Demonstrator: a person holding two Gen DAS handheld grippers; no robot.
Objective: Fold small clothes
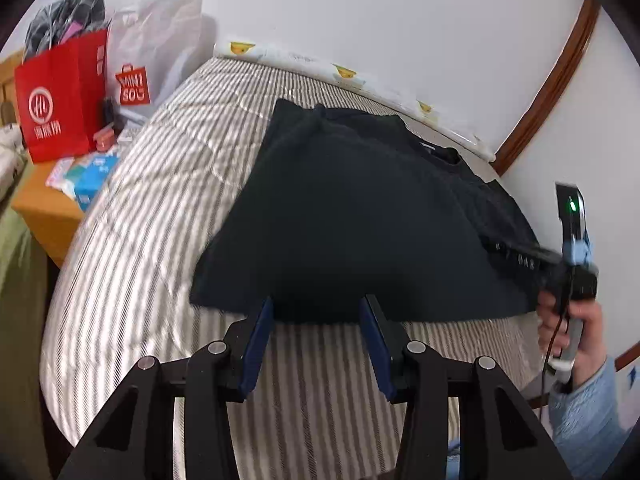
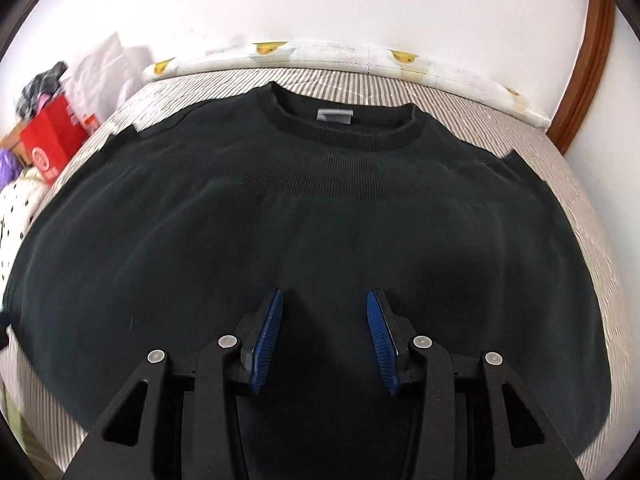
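A bed with a grey-and-white striped cover fills most of both views. It stands against a white wall, with a strip of white padding printed with yellow shapes along the far edge. A curved brown wooden trim runs up the wall to the right.

A dark, almost black top lies spread flat on the bed, neck end toward the wall. Its ribbed round collar shows a small grey label inside. In the right wrist view the top covers nearly the whole width of the bed. In the left wrist view it is seen from one side, its near hem running across just beyond the fingertips.

To the left of the bed stands a wooden side table. On it are a red paper bag with a white logo, a white shopping bag with a red mark, and some blue and white packets.

The left gripper points down at the near hem of the top. Its jaws stand partly apart with nothing between them, and the blue pads do not touch the cloth.

The right gripper hovers above the lower middle of the top. Its jaws are also partly apart, gripping nothing. In the left wrist view a hand in a light blue sleeve holds that gripper's handle at the top's right edge.
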